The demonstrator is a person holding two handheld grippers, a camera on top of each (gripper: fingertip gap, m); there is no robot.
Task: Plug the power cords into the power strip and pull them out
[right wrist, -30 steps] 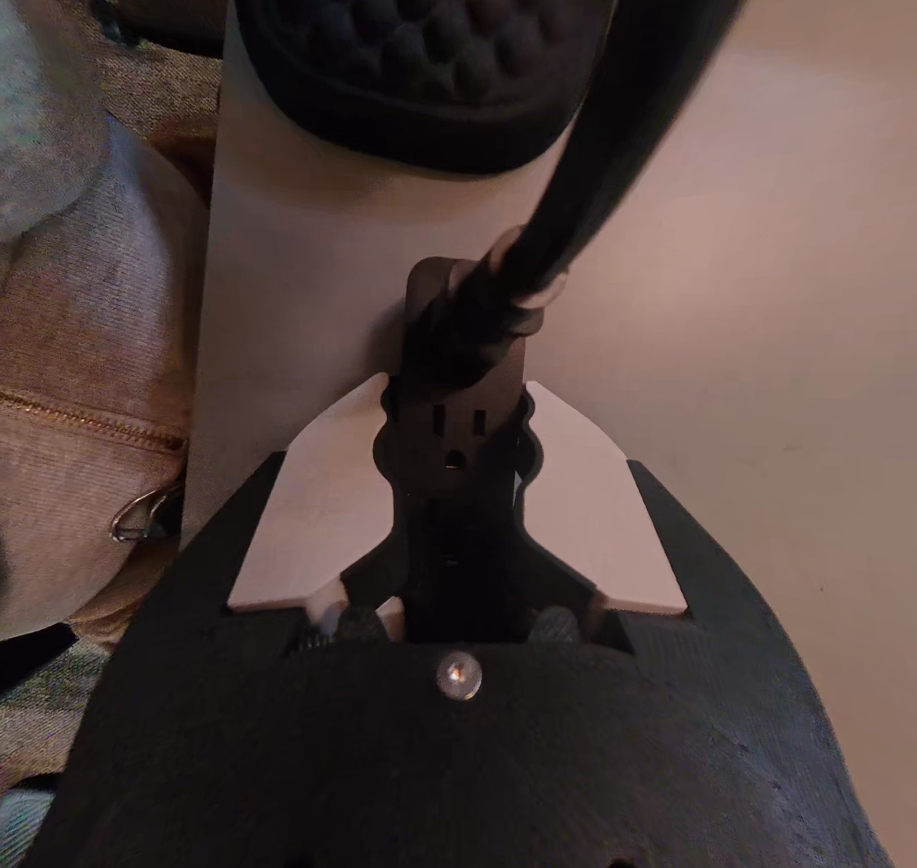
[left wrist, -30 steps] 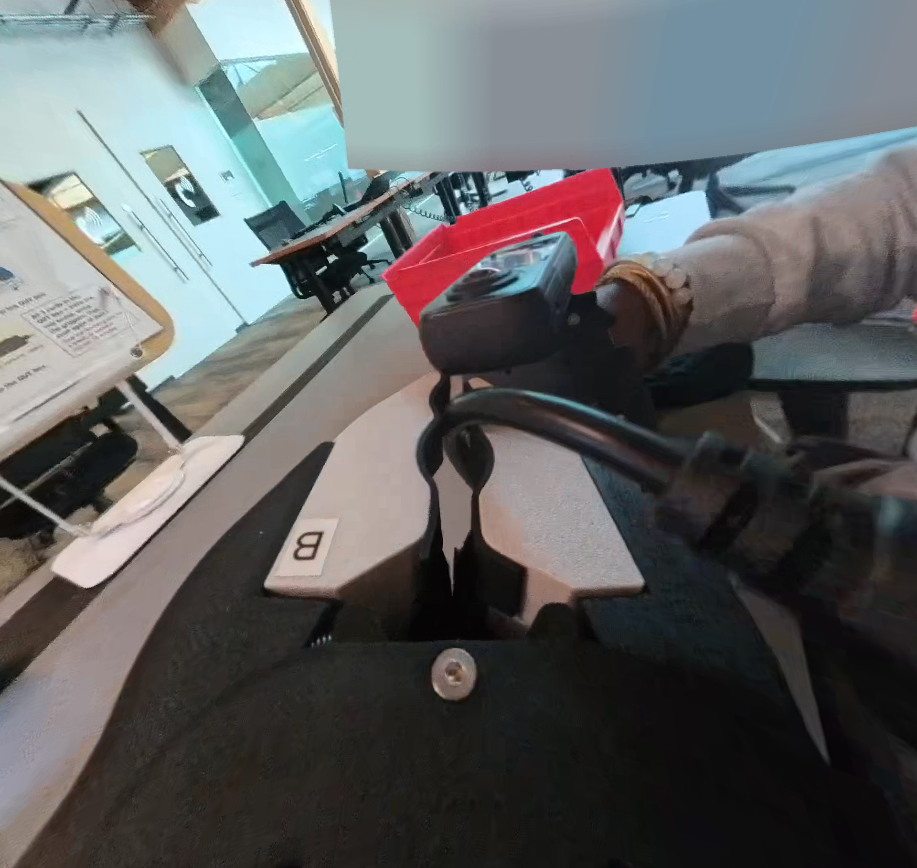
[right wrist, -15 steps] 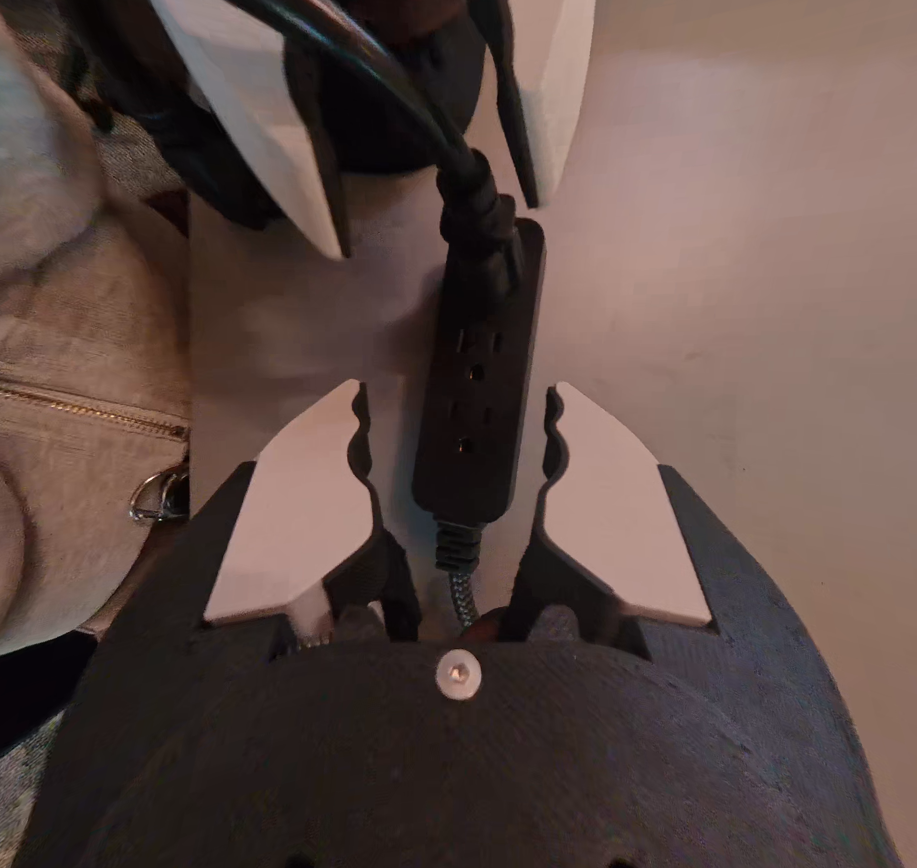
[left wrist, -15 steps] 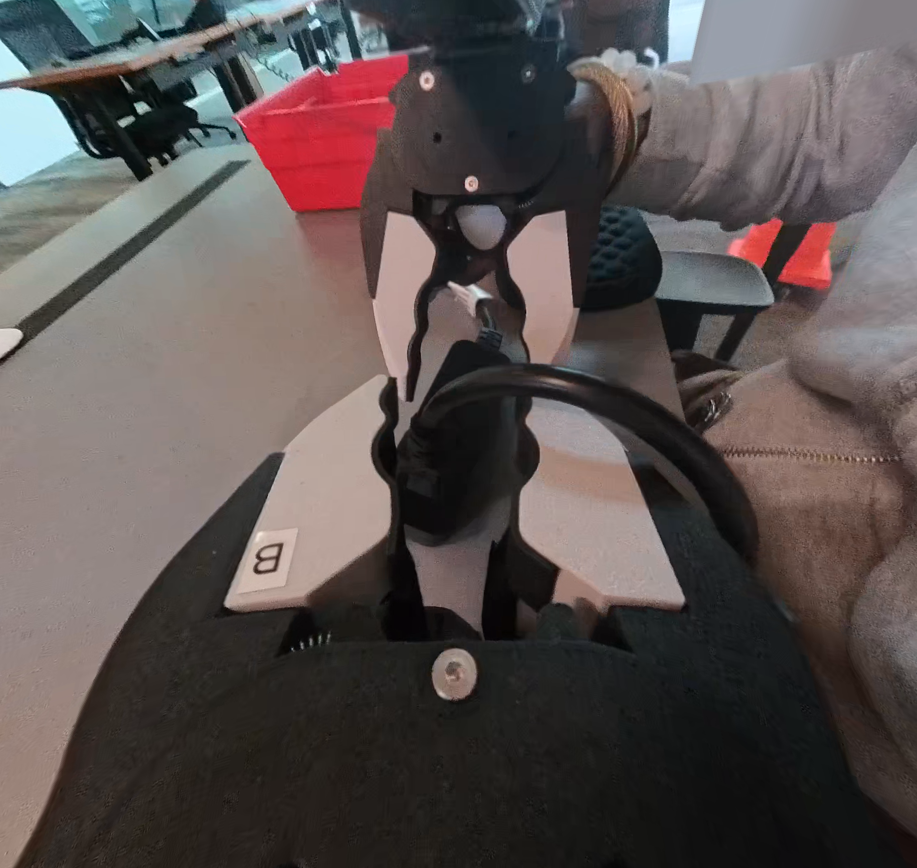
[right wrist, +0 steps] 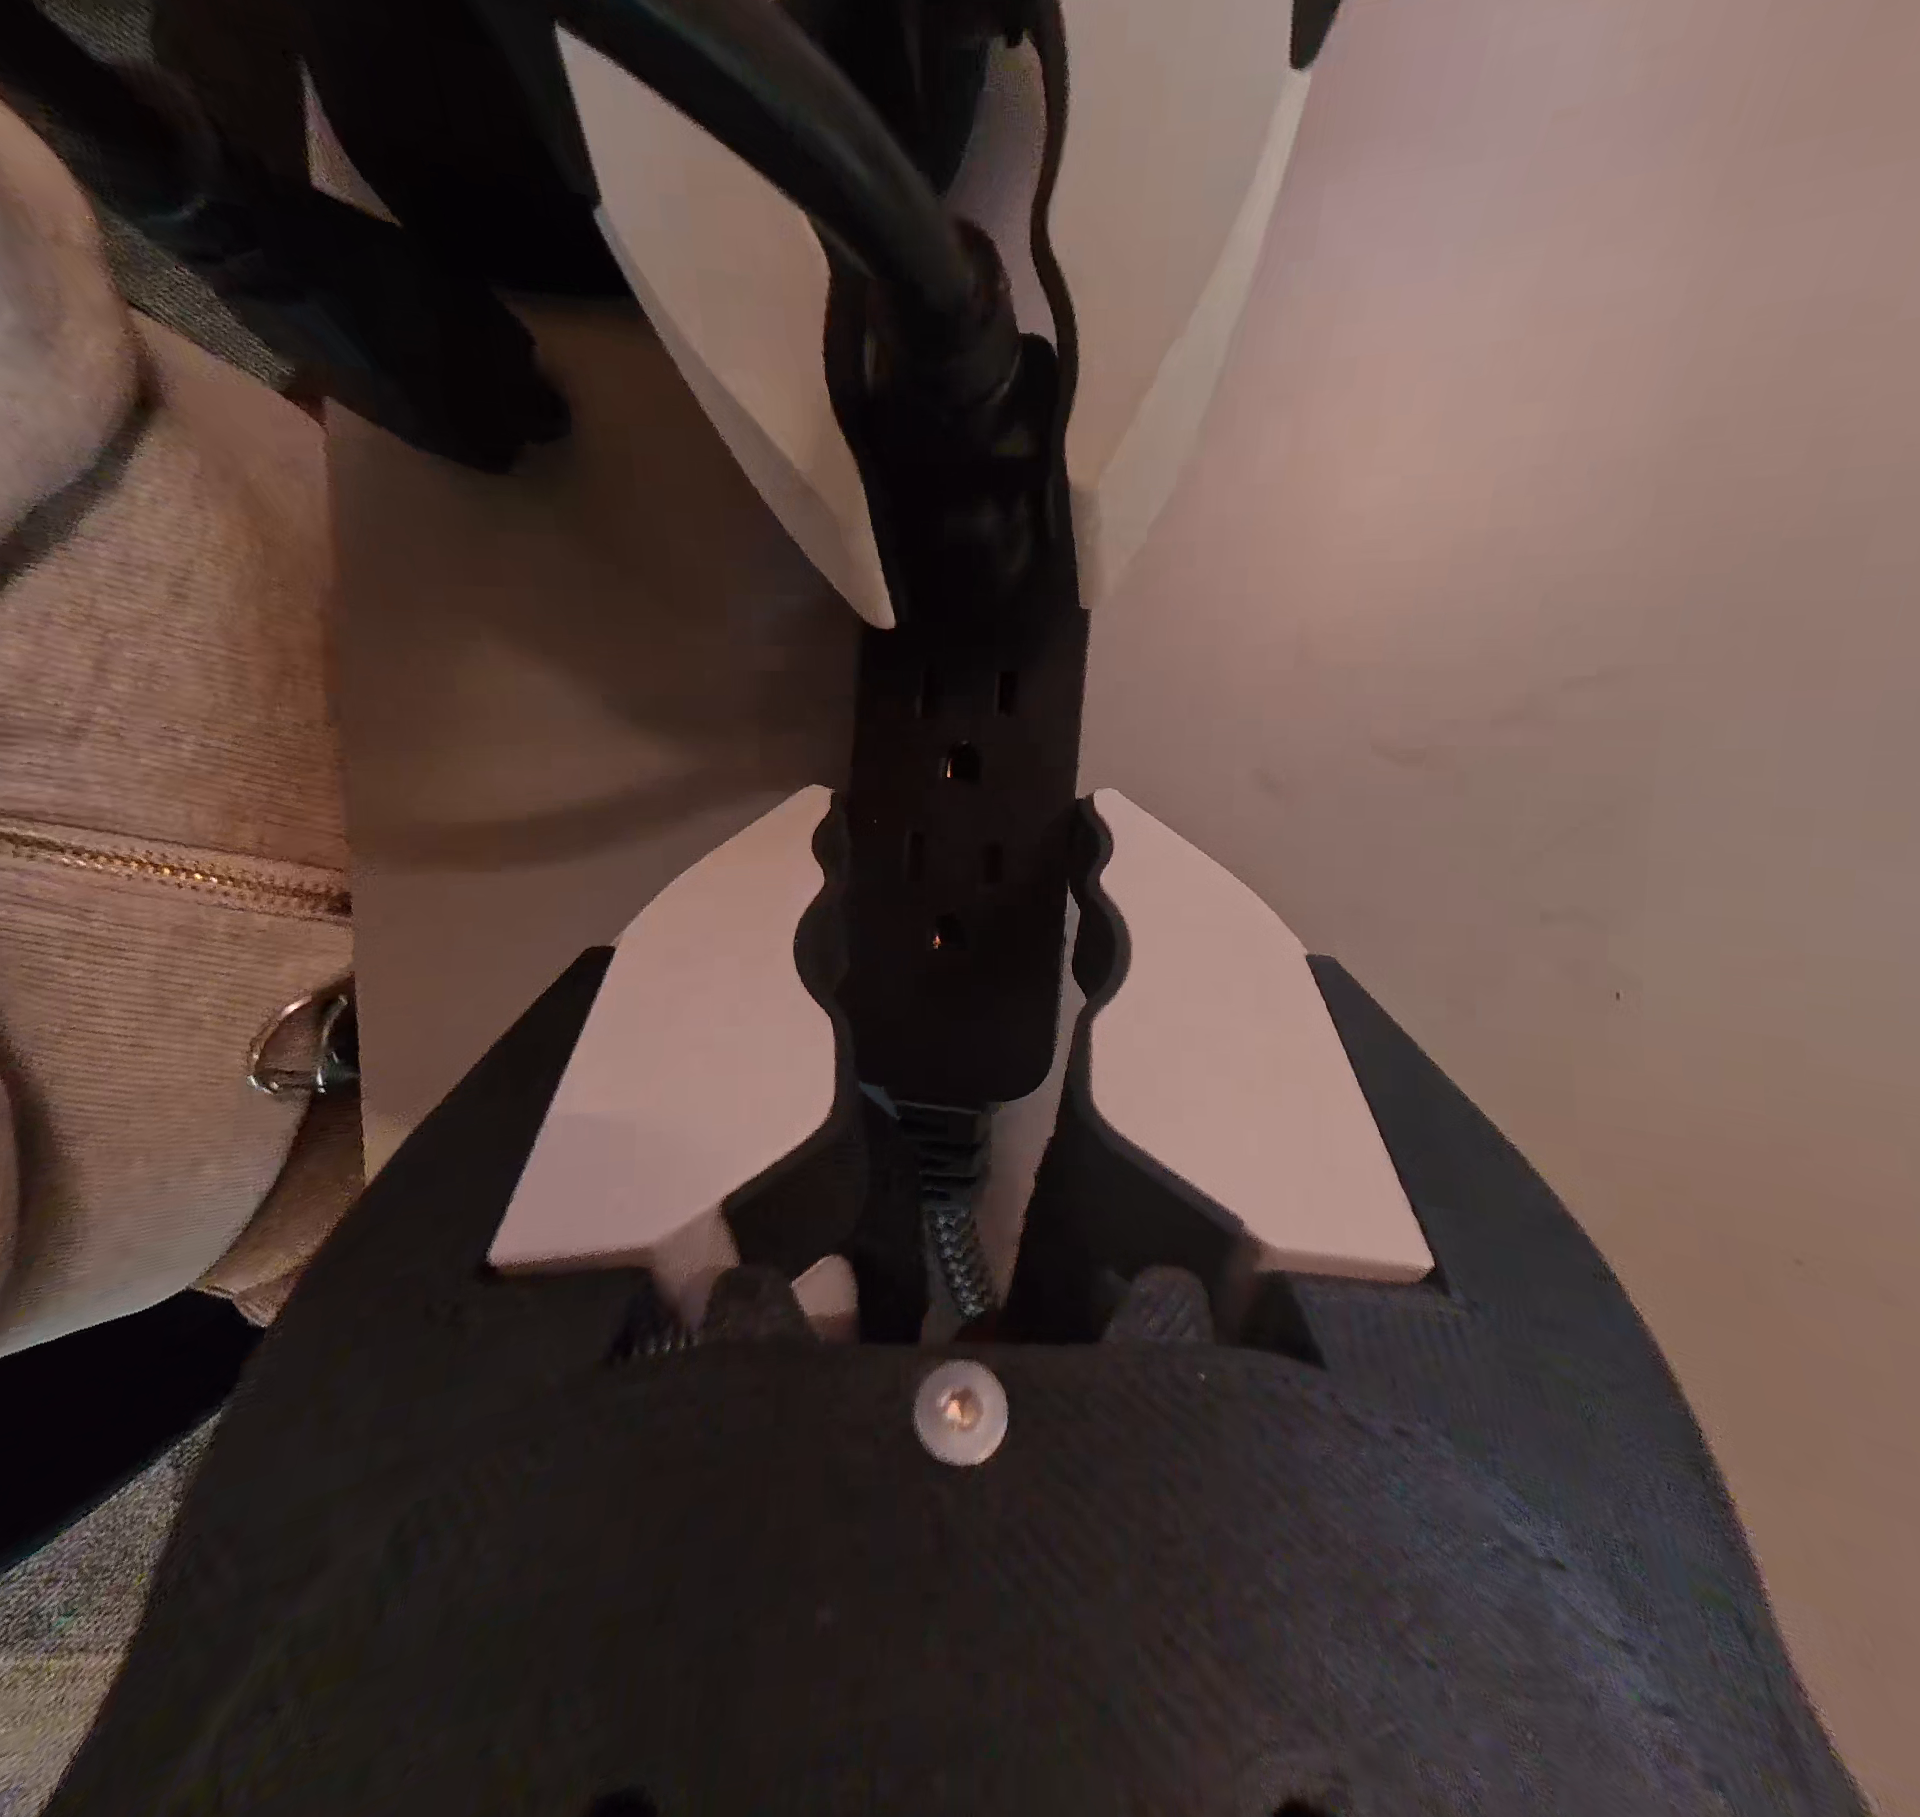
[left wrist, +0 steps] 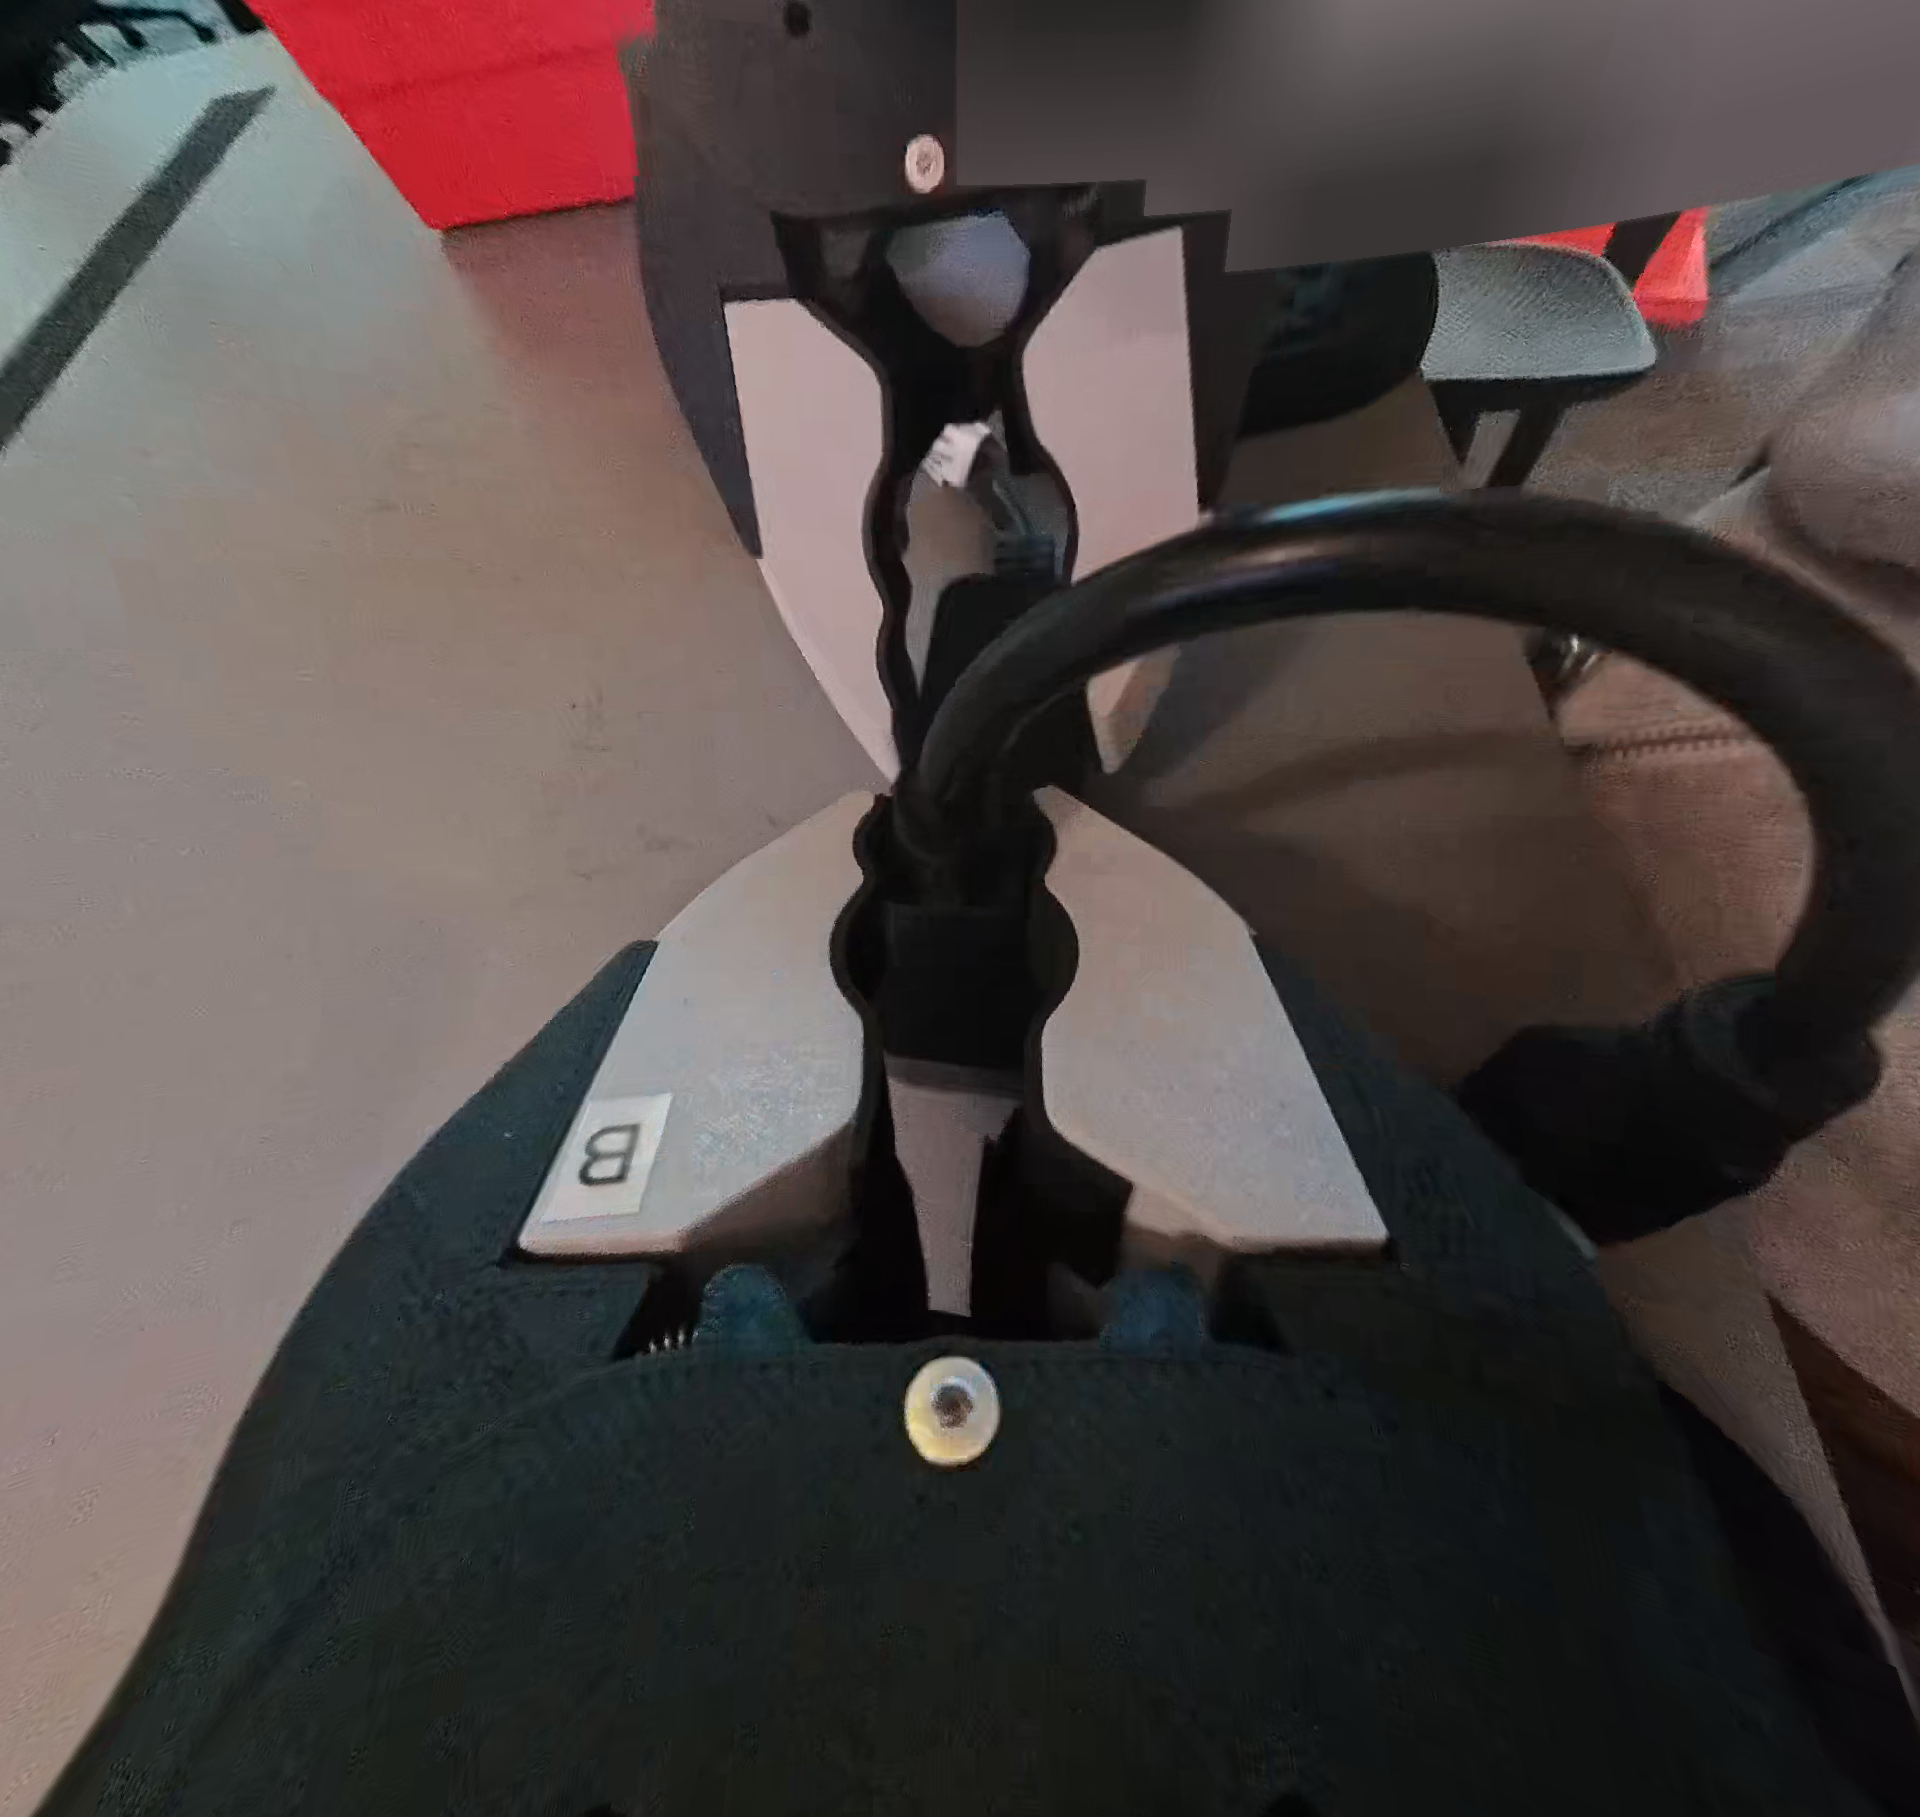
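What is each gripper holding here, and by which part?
Left gripper clamps the black power cord's plug by its sides. Right gripper grips the black power strip near its cable end.

Right gripper (right wrist: 956, 894) clamping black power strip (right wrist: 961, 832), left gripper (right wrist: 977, 541) (opposite) gripping plug (right wrist: 966, 437)

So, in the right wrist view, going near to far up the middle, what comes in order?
Braided grey cable → black plastic power strip → black moulded plug → thick black power cord.
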